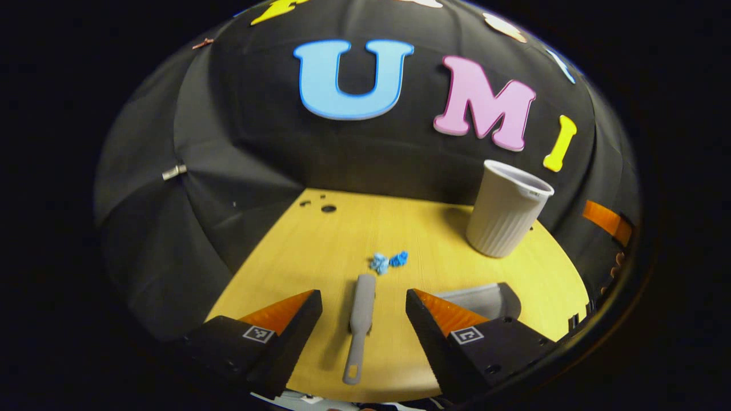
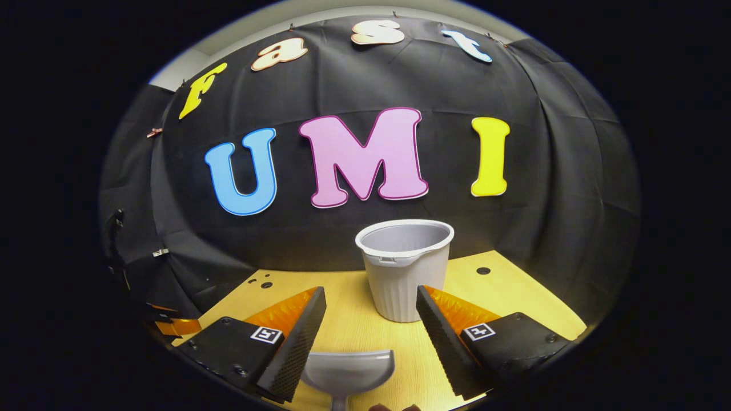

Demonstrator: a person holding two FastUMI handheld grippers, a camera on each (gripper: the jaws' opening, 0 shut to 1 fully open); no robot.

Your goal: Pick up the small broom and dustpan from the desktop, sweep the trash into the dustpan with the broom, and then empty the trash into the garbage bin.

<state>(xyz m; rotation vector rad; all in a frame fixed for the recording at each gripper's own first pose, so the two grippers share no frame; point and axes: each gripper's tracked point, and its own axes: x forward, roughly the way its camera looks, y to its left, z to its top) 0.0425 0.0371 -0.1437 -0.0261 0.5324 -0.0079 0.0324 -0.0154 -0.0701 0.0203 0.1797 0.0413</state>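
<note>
We start with the desktop (image 1: 320, 251), bare wood under both tools. At its far side stands the garbage bin (image 2: 404, 268), upright and open-mouthed, well apart from the trash. The dustpan (image 2: 348, 371) lies flat just below our right gripper (image 2: 371, 334), whose fingers are spread wide with nothing between them. The broom (image 1: 361, 319) lies lengthwise between the spread fingers of our left gripper (image 1: 364, 319) — framed, not touched. Just beyond its bristle end sit the small blue scraps of trash (image 1: 388, 261). We judge the pick-up step is in hand: next each gripper must drop onto its handle and close squarely — the broom handle is thin and could roll aside.
</note>
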